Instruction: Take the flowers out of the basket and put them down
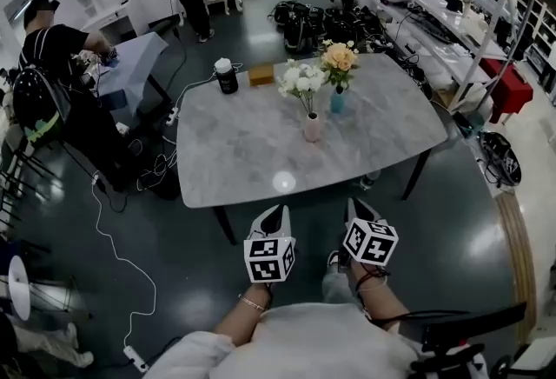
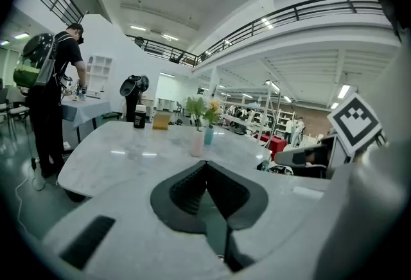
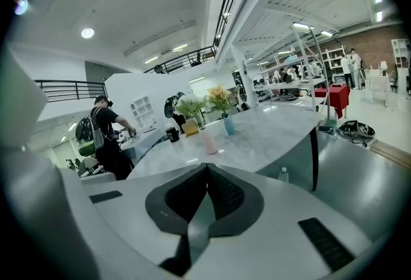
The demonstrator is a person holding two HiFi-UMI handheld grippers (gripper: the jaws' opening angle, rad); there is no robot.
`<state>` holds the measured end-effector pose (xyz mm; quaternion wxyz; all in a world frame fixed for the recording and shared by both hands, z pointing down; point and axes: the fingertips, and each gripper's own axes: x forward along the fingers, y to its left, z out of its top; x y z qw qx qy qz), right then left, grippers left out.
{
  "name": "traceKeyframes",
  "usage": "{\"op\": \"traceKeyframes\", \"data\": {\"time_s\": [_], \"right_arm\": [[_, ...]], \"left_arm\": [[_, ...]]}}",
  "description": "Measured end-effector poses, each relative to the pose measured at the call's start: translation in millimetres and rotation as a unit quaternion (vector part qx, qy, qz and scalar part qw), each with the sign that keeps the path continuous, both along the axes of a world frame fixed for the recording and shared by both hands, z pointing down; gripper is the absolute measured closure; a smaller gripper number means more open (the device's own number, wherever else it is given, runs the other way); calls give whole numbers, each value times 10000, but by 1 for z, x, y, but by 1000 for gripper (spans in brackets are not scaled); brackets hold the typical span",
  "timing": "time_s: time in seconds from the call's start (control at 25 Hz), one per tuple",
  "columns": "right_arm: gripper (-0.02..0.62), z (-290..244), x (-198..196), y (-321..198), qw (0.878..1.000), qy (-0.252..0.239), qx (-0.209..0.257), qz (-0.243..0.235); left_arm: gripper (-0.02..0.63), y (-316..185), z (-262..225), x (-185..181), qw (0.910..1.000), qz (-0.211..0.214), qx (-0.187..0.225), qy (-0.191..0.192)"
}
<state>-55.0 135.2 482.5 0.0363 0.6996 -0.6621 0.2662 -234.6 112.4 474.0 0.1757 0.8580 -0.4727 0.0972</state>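
Note:
White flowers (image 1: 300, 77) stand in a pink vase (image 1: 312, 127) on the grey marble table (image 1: 243, 160). Just behind them, orange flowers (image 1: 339, 57) stand in a blue vase (image 1: 337, 101). No basket shows in any view. My left gripper (image 1: 280, 210) and right gripper (image 1: 354, 205) hover side by side over the floor, short of the table's near edge. Both are shut and hold nothing. The left gripper view shows the left gripper (image 2: 205, 163) pointing at the pink vase (image 2: 197, 142). In the right gripper view the right gripper (image 3: 207, 166) faces the pink vase (image 3: 209, 142) and blue vase (image 3: 229, 125).
A black jar (image 1: 226, 76) and a yellow box (image 1: 261, 75) sit at the table's far edge. A person with a backpack (image 1: 52, 73) works at a small side table (image 1: 130, 64) on the left. Cables (image 1: 113, 229) trail over the floor. Shelving and a red stool (image 1: 508, 86) are at the right.

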Motion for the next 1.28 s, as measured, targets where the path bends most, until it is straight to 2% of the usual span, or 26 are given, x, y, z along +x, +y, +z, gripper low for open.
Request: {"op": "traceKeyframes", "data": {"time_s": [0.24,0.92,1.28], "right_arm": [[589,4,33,-53,9996,-79,-62,-246],[590,4,97,-180,9956,-228,-125,-904],[589,18,102,-235,9886,-385,-155,-1450]], "left_arm": [[597,-44,-2,36,9998,-220,-24,1],[597,-152,0,98,9964,-825,-175,-88],[597,-189,18,110,9932,-1072,-359,-270]]}}
